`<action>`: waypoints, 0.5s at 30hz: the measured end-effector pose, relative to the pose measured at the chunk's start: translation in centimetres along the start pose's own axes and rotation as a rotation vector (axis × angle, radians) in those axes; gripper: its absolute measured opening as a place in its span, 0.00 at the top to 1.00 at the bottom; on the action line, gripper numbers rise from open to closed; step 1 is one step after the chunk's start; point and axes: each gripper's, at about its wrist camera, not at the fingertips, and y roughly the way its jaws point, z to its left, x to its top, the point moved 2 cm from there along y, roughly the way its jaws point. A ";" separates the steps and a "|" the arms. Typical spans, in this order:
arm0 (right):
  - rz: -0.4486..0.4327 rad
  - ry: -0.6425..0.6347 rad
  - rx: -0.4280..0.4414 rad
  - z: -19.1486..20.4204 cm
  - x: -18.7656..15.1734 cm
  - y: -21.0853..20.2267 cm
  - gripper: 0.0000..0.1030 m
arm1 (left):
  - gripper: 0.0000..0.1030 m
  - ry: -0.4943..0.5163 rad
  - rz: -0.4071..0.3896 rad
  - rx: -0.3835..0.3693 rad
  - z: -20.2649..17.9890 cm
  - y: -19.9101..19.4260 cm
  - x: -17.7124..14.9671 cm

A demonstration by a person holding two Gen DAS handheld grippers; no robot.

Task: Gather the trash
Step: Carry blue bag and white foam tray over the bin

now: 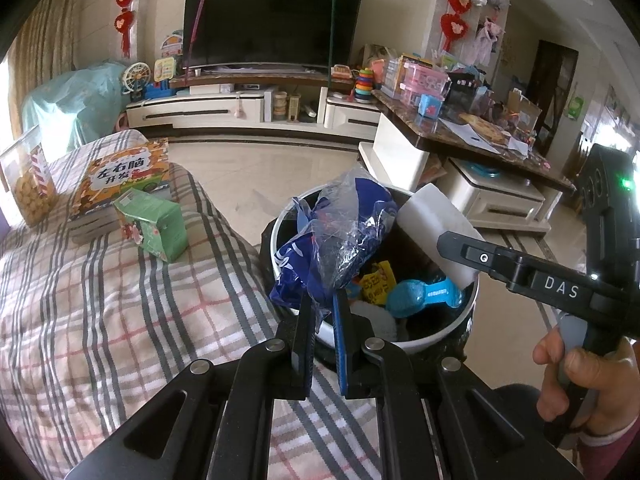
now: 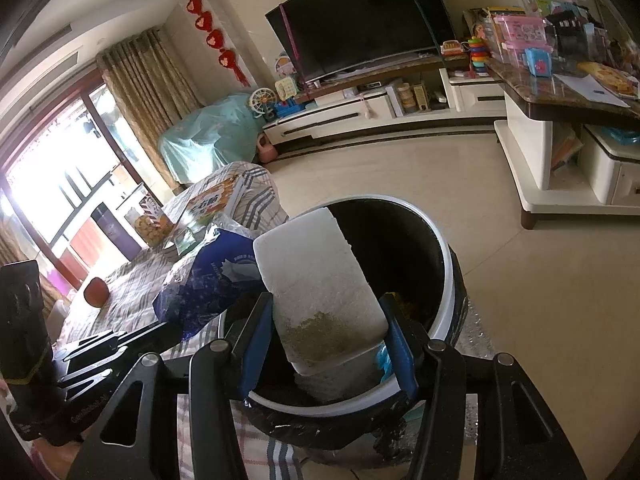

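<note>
A black trash bin with a white rim [image 1: 416, 346] [image 2: 450, 276] stands beside the plaid-covered seat. My left gripper [image 1: 323, 300] is shut on a crumpled blue and clear plastic bag [image 1: 340, 232], which it holds over the bin's near-left rim. In the right wrist view the bag [image 2: 208, 280] shows to the left. My right gripper [image 2: 326, 304] is shut on a white foam block [image 2: 316, 276] with a brownish stain, tilted over the bin's mouth. From the left wrist view, the block [image 1: 434, 216] and one of the right gripper's fingers [image 1: 480, 258] show at the right. Blue and yellow trash [image 1: 420, 294] lies inside.
On the plaid cover [image 1: 120, 340] lie a green carton [image 1: 154, 224], an orange book box [image 1: 124, 176] and a cookie jar [image 1: 28, 180]. A red round thing [image 2: 96, 292] sits further along. A cluttered coffee table [image 1: 460, 136] stands to the right, with tiled floor [image 2: 540, 300] beyond the bin.
</note>
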 end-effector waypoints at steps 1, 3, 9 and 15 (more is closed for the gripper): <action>0.000 0.001 -0.001 0.0 0.0 0.0 0.48 | 0.93 0.001 0.001 0.000 -0.1 0.1 0.1; -0.001 0.004 -0.001 -0.2 0.1 0.1 0.48 | 0.93 0.004 0.002 -0.001 -0.2 0.3 0.3; -0.001 0.003 -0.007 -0.4 0.2 0.1 0.48 | 0.93 0.006 0.004 0.000 -0.3 0.7 0.6; 0.001 0.009 -0.009 -0.6 0.2 0.2 0.48 | 0.93 0.011 0.007 0.002 -0.6 1.1 0.8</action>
